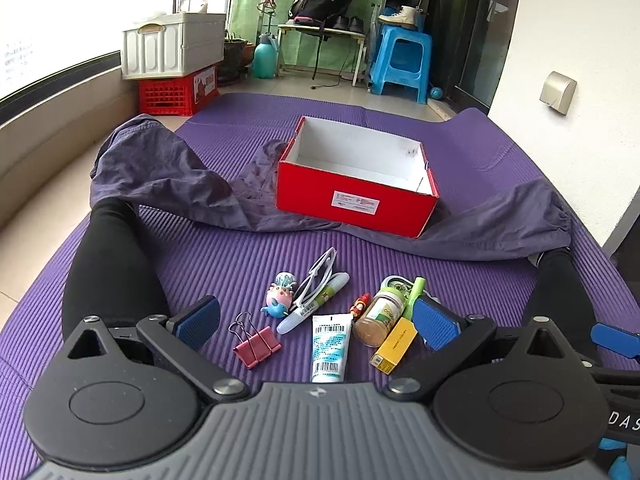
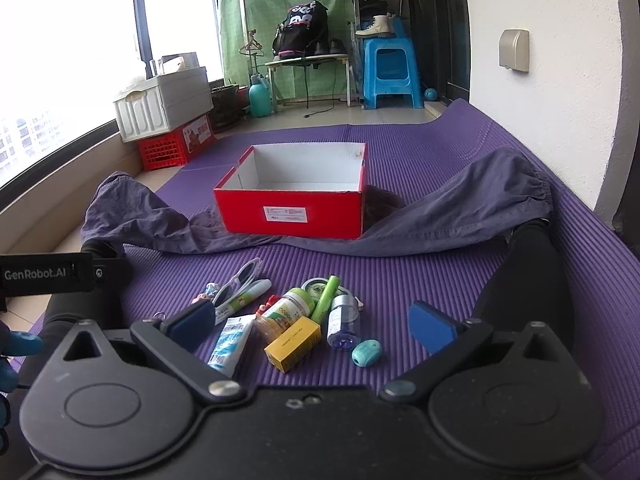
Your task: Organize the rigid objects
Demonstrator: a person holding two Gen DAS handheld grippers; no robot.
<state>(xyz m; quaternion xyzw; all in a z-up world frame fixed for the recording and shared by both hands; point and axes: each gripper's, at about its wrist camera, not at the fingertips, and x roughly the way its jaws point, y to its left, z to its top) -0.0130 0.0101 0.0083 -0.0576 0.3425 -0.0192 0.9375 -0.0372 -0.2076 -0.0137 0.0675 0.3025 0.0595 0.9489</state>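
Tongs first: the left tongs (image 1: 316, 322) are spread wide over the clutter, pinching nothing, and the right tongs (image 2: 310, 322) are likewise spread and empty. Between the left pads lie a pink binder clip (image 1: 256, 342) and a white tube (image 1: 330, 350), its long axis running toward the camera with the crimped end nearest. Beside it a yellow carton (image 1: 394, 346) slants toward the upper right, against a brown-filled jar (image 1: 378, 318) that lies tipped on its side. White sunglasses (image 1: 316, 280) and a marker pen (image 1: 314, 308) angle toward the upper right. Only the right wrist view shows the teal sharpener (image 2: 366, 353) and a clear blue-capped vial (image 2: 342, 322); only the left shows the clip clearly. Everything rests on the purple mat (image 2: 400, 280), well short of the open red box (image 2: 294, 202).
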